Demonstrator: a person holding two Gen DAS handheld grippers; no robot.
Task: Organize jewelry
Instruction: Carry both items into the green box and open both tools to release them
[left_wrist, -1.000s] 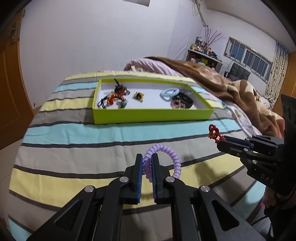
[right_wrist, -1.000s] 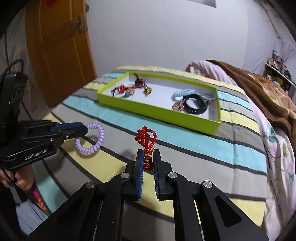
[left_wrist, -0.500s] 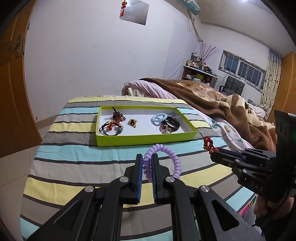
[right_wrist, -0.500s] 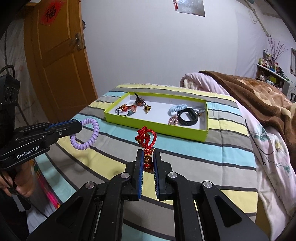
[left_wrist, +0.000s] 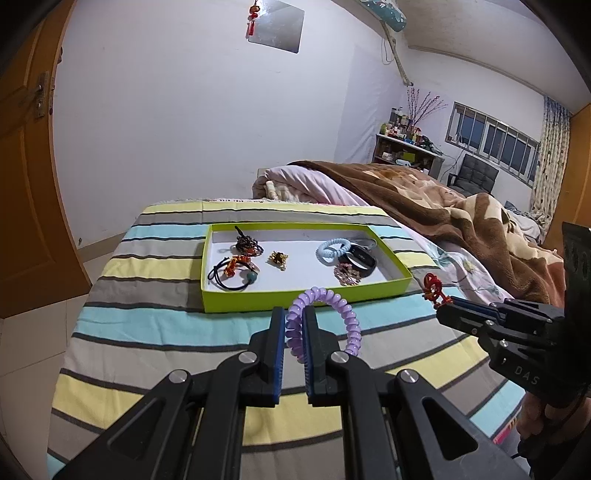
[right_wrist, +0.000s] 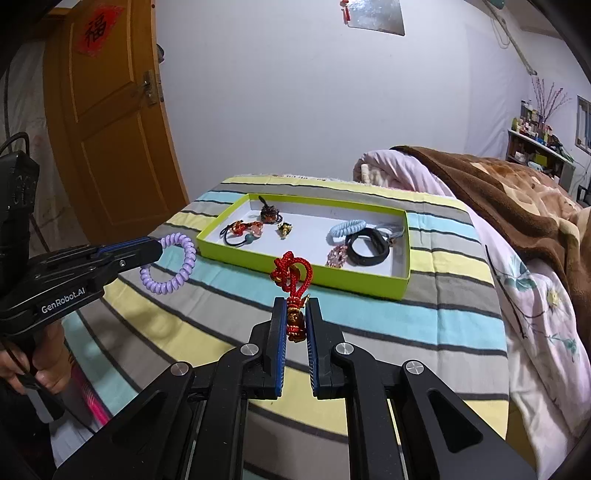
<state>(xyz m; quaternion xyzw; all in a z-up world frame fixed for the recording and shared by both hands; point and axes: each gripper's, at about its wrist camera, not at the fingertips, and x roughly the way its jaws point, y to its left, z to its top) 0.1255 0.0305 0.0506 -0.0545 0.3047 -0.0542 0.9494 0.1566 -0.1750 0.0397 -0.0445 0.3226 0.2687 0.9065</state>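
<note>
Striped bedspread (left_wrist: 155, 332), purple coil bracelet (left_wrist: 325, 317).

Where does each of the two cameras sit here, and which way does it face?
Left wrist: rides the left gripper, looking forward along its fingers, shut on the purple coil bracelet; the right gripper enters from the right.
Right wrist: rides the right gripper, shut on the red knot charm; the left gripper and a hand show at left.
Shared: the green tray on the striped bed.

"GenRobot.AI" on left gripper (right_wrist: 157, 247), "DAS" on right gripper (left_wrist: 441, 314), "福" on door (right_wrist: 110, 122)
</note>
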